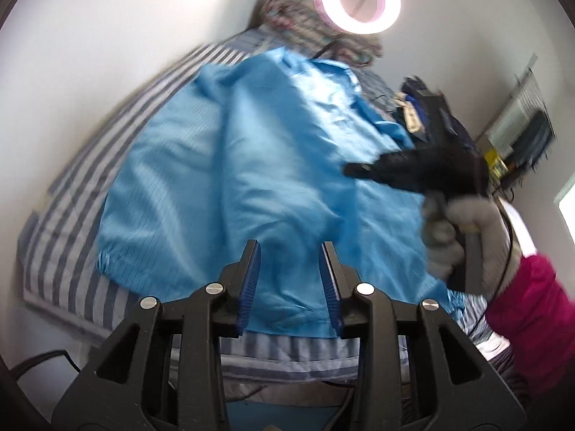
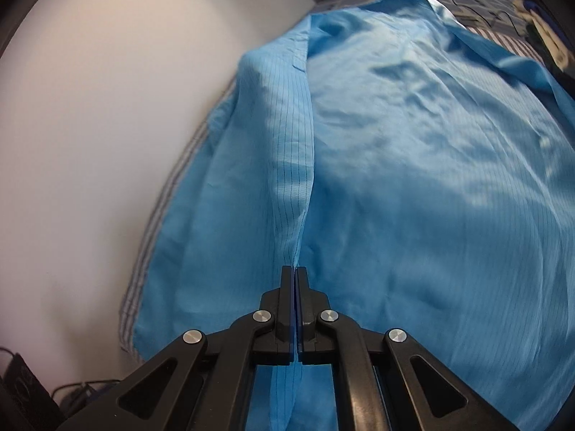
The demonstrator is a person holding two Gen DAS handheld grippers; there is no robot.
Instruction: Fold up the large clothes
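The large blue garment (image 1: 230, 165) lies spread over most of a striped bed (image 1: 72, 194), its collar toward the far end and its hem at the near edge, just in front of the left hand-held gripper (image 1: 291, 280). That gripper's jaws stand apart with nothing between the pads; the hem lies below and beyond them, free. The right hand-held gripper (image 2: 294, 283) is clamped together on a raised ridge of the blue cloth, a panel edge that runs up the garment toward the collar; in the left wrist view the same tool shows as a dark blurred shape over the right side of the cloth, held by a gloved hand (image 1: 456, 237) with a magenta sleeve (image 1: 528, 309) behind it. As I judge it, the folding is at an early stage: one lengthwise panel is lifted and being carried across, but no flat, finished fold shows yet. The cloth is wrinkled across the middle, an elastic cuff (image 1: 104, 262) sits out at the near left, and the remaining lengthwise fold and the crosswise folds appear to be left.
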